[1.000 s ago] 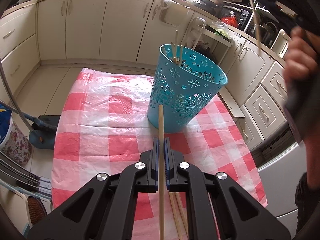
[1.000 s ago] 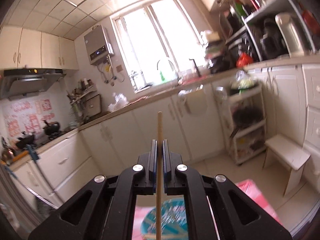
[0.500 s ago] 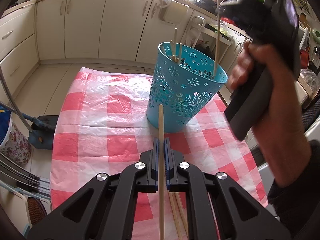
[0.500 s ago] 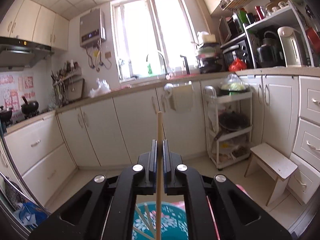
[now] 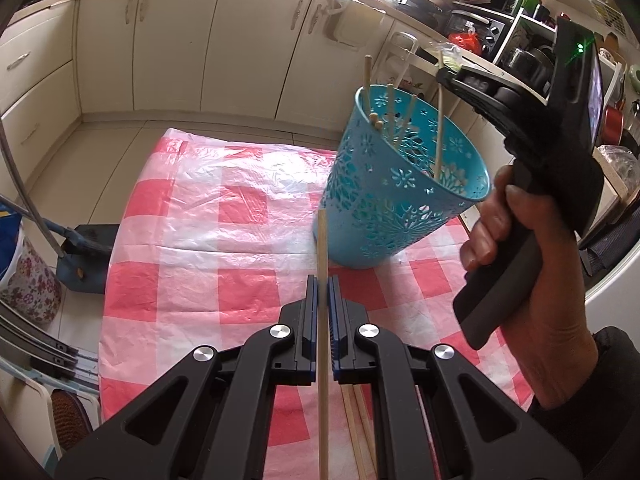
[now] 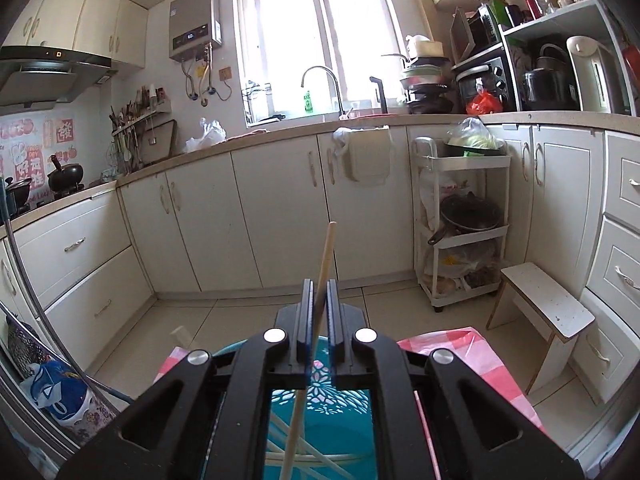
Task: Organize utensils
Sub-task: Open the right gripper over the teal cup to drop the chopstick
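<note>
Turquoise perforated plastic basket (image 5: 404, 188) is standing on the pink-checked plastic tablecloth (image 5: 200, 248), at one o'clock from the left gripper (image 5: 323, 300), which is clamping a pale wooden chopstick (image 5: 322, 320) pointing at twelve. Nearer the basket, the right gripper (image 6: 319, 300) is hanging directly over the rim, jaws closed around a tilting wooden chopstick (image 6: 325, 256) whose lower end is already dipping inside among others.

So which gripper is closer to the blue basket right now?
Right. The right gripper hangs directly over the blue basket, chopstick dipping inside; the left gripper sits back, short of its base.
</note>
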The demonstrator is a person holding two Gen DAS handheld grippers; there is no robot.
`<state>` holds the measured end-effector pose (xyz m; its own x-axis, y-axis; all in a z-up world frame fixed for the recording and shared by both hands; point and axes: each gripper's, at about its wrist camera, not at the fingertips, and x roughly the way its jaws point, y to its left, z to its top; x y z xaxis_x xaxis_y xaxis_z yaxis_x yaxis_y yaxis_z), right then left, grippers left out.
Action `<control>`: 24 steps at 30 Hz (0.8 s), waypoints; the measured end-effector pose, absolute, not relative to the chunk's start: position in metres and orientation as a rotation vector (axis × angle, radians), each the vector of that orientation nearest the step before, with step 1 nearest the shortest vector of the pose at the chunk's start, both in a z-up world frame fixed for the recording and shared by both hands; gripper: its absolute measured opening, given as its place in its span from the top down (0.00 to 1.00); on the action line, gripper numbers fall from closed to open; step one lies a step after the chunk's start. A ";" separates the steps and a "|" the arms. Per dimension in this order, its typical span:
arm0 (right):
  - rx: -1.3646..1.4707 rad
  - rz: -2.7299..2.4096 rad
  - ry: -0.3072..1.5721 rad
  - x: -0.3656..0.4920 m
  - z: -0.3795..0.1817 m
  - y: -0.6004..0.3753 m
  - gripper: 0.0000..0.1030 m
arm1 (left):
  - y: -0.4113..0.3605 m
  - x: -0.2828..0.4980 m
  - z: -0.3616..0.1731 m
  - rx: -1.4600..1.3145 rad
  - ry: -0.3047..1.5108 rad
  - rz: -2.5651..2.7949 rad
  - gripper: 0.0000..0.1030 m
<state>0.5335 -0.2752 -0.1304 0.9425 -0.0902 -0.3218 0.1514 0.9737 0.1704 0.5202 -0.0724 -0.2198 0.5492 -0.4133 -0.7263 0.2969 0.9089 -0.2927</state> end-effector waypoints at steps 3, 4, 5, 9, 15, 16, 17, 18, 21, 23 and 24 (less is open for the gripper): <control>0.192 -0.116 0.311 0.533 -0.127 -0.275 0.93 | -0.073 0.521 -0.220 -0.140 0.895 -0.422 0.95; 0.193 -0.115 0.310 0.532 -0.128 -0.275 0.92 | -0.074 0.521 -0.220 -0.138 0.895 -0.422 0.95; 0.192 -0.113 0.309 0.531 -0.128 -0.275 0.92 | -0.074 0.521 -0.220 -0.137 0.894 -0.423 0.95; 0.144 -0.137 0.282 0.526 -0.130 -0.272 0.92 | -0.074 0.521 -0.221 -0.135 0.895 -0.423 0.95; 0.076 -0.117 0.294 0.522 -0.135 -0.264 0.92 | -0.074 0.523 -0.221 -0.132 0.893 -0.422 0.95; 0.074 -0.108 0.298 0.519 -0.137 -0.265 0.91 | -0.074 0.523 -0.222 -0.132 0.893 -0.421 0.95; 0.077 -0.104 0.302 0.516 -0.138 -0.266 0.90 | -0.074 0.523 -0.222 -0.133 0.894 -0.420 0.95; 0.093 -0.098 0.307 0.511 -0.140 -0.271 0.87 | -0.074 0.523 -0.222 -0.133 0.894 -0.420 0.95; 0.160 -0.105 0.298 0.495 -0.139 -0.289 0.85 | -0.074 0.523 -0.222 -0.132 0.894 -0.419 0.95; 0.232 -0.130 0.290 0.481 -0.137 -0.308 0.81 | -0.074 0.523 -0.221 -0.133 0.891 -0.420 0.95; 0.286 -0.146 0.293 0.470 -0.138 -0.322 0.78 | -0.074 0.523 -0.220 -0.134 0.890 -0.423 0.95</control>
